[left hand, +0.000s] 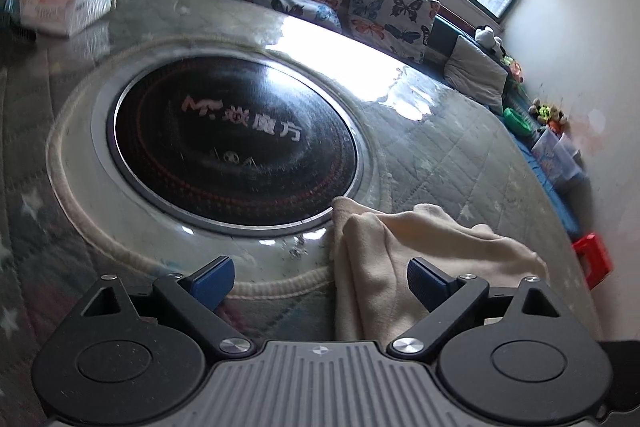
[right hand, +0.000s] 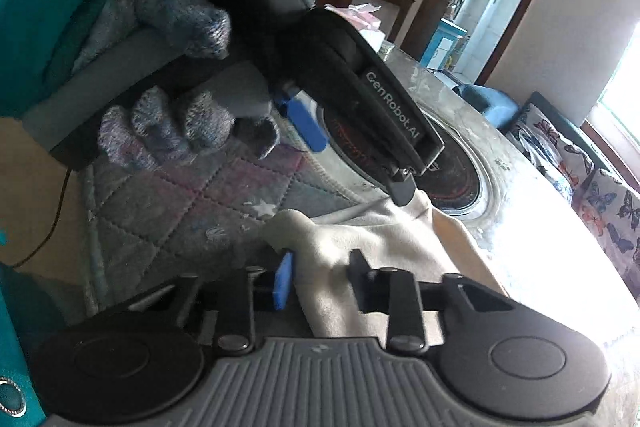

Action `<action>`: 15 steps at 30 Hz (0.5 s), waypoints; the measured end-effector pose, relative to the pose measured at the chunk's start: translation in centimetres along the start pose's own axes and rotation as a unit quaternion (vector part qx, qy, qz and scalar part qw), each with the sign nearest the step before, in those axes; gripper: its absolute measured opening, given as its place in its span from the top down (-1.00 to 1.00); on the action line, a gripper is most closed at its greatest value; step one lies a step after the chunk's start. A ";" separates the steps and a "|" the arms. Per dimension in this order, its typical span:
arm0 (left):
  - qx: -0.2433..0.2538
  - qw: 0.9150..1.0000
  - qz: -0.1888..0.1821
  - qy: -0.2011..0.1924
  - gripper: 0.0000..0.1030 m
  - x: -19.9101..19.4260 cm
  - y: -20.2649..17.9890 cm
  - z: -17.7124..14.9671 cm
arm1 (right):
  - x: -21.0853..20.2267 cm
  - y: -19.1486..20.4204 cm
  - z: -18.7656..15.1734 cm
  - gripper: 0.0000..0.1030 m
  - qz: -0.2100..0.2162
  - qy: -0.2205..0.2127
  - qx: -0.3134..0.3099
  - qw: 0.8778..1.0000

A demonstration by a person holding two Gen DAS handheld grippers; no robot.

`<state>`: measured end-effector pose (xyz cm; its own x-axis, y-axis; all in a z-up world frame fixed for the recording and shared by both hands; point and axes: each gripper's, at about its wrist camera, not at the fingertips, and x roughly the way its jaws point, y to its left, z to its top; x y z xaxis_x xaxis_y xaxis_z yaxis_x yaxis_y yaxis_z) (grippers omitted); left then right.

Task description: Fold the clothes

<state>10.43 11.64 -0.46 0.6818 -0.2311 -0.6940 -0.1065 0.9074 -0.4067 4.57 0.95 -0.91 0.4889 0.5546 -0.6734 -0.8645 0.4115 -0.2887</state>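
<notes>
A cream-coloured garment (left hand: 404, 251) lies bunched on the round table, beside the black induction hob (left hand: 232, 143). My left gripper (left hand: 320, 281) is open, its blue pads wide apart, with a fold of the garment lying between them near the right pad. In the right wrist view the garment (right hand: 360, 239) runs up between the fingers of my right gripper (right hand: 320, 279), which is closed down on the cloth. The left gripper (right hand: 360, 151), held by a gloved hand (right hand: 180, 123), hovers over the far end of the garment there.
The table has a quilted grey cover with stars (left hand: 460, 155) under a clear sheet. A tissue box (left hand: 68, 3) stands at the far left. A sofa with butterfly cushions (left hand: 360, 11) runs behind, and a red stool (left hand: 592, 259) stands at right.
</notes>
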 end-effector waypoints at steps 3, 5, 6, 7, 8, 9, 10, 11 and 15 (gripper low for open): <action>-0.026 1.000 -0.010 0.007 -0.84 0.0 0.1 0.1 | -0.7 -1.0 -0.2 0.83 0.007 -0.012 0.028 1.000; -0.043 0.999 -0.018 0.011 -0.84 0.0 0.1 0.2 | -1.2 -1.7 -0.3 0.87 0.012 -0.021 0.047 0.999; -0.056 0.998 -0.013 0.015 -0.84 0.0 0.1 0.3 | -1.4 -2.1 -0.3 0.88 0.014 -0.025 0.056 0.998; -0.065 0.998 -0.016 0.017 -0.84 0.0 0.1 0.3 | -1.6 -2.4 -0.4 0.88 0.017 -0.029 0.067 0.997; -0.074 0.997 -0.019 0.019 -0.84 0.0 0.1 0.3 | -1.9 -2.8 -0.4 0.89 0.019 -0.033 0.079 0.996; -0.084 0.996 -0.023 0.021 -0.84 0.0 0.0 0.2 | -2.2 -3.2 -0.5 0.89 0.020 -0.038 0.090 0.995; -0.094 0.995 -0.026 0.024 -0.84 0.0 -0.1 0.2 | -2.6 -3.6 -0.7 0.89 0.020 -0.044 0.102 0.994; -0.104 0.994 -0.030 0.027 -0.84 0.0 -0.1 0.3 | -3.0 -3.9 -0.8 0.90 0.019 -0.048 0.109 0.993; -0.137 0.989 -0.046 0.037 -0.84 0.5 -0.5 0.1 | -4.1 -4.8 -1.3 0.90 0.017 -0.062 0.128 0.990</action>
<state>10.94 11.12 -0.52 0.6433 -0.3421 -0.6850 -0.2460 0.7548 -0.6081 6.53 -4.20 2.38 0.4836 0.6492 -0.5871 -0.8310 0.5512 -0.0751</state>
